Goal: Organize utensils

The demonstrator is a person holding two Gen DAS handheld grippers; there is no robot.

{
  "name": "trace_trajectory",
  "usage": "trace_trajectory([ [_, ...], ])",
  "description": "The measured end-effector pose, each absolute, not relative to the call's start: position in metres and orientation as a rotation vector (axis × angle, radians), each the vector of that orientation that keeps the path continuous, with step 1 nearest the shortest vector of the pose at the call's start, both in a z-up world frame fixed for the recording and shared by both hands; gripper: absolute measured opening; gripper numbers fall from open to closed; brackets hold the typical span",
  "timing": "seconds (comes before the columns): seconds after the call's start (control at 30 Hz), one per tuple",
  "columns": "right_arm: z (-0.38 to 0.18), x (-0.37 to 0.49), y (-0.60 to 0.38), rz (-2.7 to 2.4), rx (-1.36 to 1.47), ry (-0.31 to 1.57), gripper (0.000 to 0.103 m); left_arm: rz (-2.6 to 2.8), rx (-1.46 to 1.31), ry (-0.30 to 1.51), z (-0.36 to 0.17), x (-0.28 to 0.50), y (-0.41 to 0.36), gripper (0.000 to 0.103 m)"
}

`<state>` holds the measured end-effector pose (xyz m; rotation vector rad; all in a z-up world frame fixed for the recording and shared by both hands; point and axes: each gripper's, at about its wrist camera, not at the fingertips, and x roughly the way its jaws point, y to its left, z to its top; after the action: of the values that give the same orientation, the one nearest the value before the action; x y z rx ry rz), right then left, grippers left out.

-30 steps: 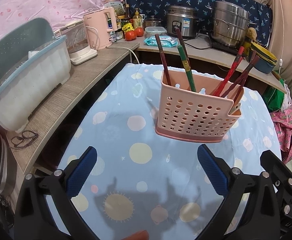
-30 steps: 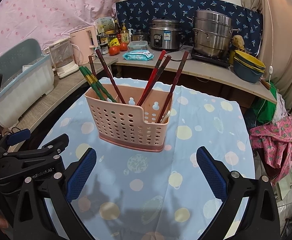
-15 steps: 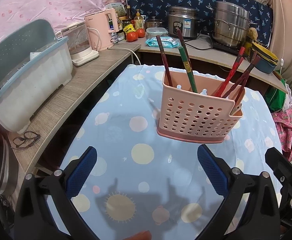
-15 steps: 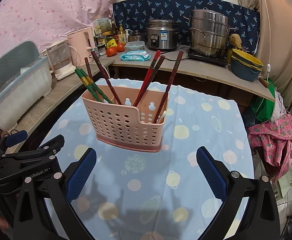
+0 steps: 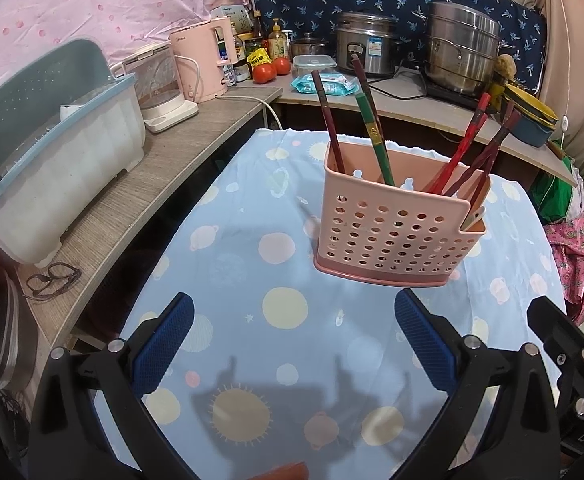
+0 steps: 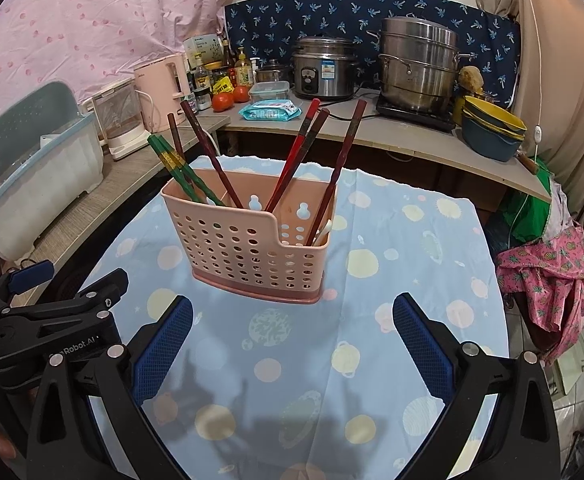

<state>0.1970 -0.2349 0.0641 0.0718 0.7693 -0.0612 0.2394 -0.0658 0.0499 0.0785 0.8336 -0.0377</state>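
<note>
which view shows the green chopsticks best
The right wrist view: both green chopsticks show side by side, leaning left in the pink holder. In the left wrist view they overlap into one green stick, so the pair is hard to separate.

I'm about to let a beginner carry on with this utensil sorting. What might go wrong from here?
1. The pink holder is light-looking, and its chopsticks lean outward well above the rim; bumping one may tip it.
2. It stands on a loose tablecloth, so a gripper dragging the cloth might shift the holder.
3. The left gripper and right gripper, both open, sit close together before the holder; reaching at once, they might collide.
</note>
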Motion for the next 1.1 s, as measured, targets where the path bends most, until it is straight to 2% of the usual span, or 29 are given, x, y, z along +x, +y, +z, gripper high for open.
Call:
trace_trajectory([
  [1.1,0.0571,0.1971,-0.2378,-0.060,0.074,0.779,0.097,-0.017,0.087,0.815,0.0502,0.2365,-0.0658,0.096],
])
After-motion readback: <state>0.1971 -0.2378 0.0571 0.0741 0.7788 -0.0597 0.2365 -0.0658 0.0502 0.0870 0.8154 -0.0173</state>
